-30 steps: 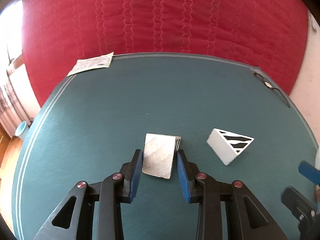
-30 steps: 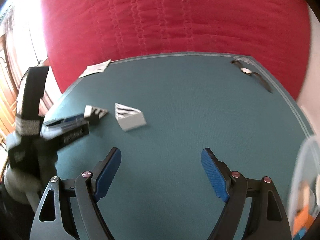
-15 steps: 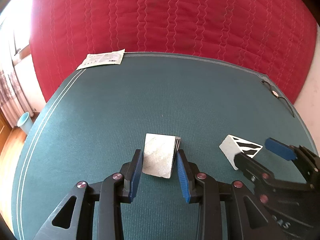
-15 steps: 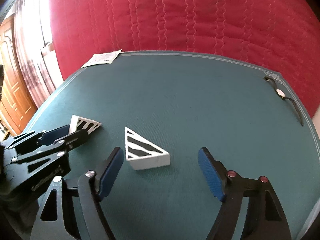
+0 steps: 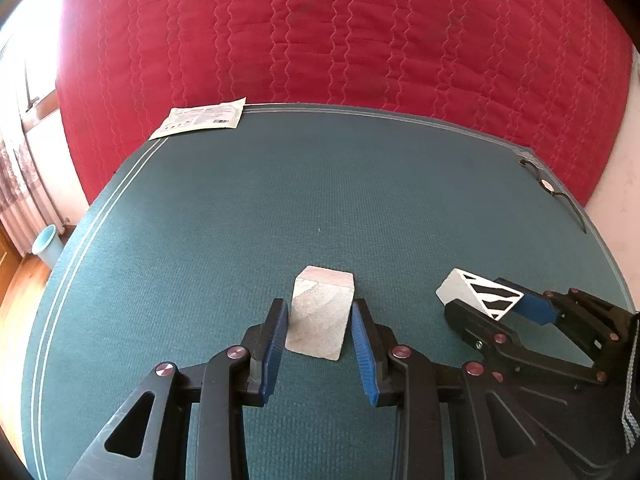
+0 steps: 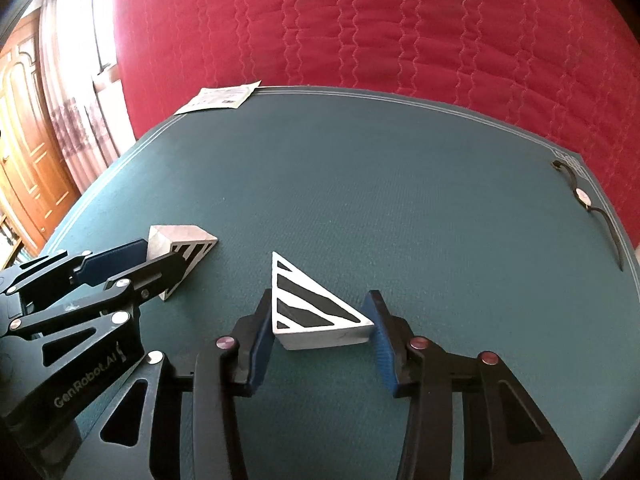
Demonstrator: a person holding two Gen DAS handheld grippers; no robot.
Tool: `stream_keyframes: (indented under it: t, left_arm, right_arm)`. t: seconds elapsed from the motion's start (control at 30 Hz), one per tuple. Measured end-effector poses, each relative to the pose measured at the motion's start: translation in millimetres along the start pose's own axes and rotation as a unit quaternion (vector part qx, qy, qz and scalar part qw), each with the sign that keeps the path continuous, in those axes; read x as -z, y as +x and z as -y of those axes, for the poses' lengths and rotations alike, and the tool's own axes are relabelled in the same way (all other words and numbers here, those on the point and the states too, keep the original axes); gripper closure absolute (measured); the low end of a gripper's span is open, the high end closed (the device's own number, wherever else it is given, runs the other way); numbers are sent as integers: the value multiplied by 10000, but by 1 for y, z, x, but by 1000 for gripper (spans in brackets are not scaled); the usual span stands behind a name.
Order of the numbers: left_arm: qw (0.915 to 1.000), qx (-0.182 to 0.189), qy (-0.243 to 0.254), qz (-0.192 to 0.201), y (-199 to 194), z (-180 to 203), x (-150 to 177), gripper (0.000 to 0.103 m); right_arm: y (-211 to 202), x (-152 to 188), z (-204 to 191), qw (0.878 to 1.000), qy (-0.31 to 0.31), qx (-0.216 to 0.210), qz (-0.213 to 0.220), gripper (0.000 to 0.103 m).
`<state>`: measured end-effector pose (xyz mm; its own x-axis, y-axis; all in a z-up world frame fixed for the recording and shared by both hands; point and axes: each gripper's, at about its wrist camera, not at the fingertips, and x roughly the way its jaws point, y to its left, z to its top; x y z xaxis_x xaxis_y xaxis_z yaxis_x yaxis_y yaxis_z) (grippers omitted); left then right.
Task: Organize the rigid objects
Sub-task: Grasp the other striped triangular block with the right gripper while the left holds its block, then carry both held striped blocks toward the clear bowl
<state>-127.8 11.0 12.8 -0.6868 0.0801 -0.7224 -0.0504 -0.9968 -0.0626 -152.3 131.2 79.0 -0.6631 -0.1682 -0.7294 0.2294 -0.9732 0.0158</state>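
Two white wedge blocks are sitting near each other on green matting: one (image 5: 318,328) showing its plain face, the zebra-striped one (image 5: 478,298) lying at its three o'clock.

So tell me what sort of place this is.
Probably a bedroom at home: a teal mat spread on a bed with a quilted red cover, curtains and a panelled wooden door at the side.

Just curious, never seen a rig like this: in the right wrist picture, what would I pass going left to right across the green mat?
left gripper gripping a striped wedge block → zebra-striped triangle block between the right gripper → watch.
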Motion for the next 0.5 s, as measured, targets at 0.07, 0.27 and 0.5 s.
stream_keyframes:
  t: [0.07, 0.27, 0.5]
  left_arm:
    - [10000, 24, 16, 19, -1, 1, 0, 69]
    - [9998, 210, 20, 69, -6, 5, 0, 74]
    - [9984, 554, -104, 48, -8, 4, -4, 81]
  right_arm:
    - [-1, 3, 0, 10000, 20, 5, -5, 58]
    - [-18, 18, 4, 9999, 139, 6, 20, 58]
    - [-49, 40, 15, 9994, 291, 124, 122, 58]
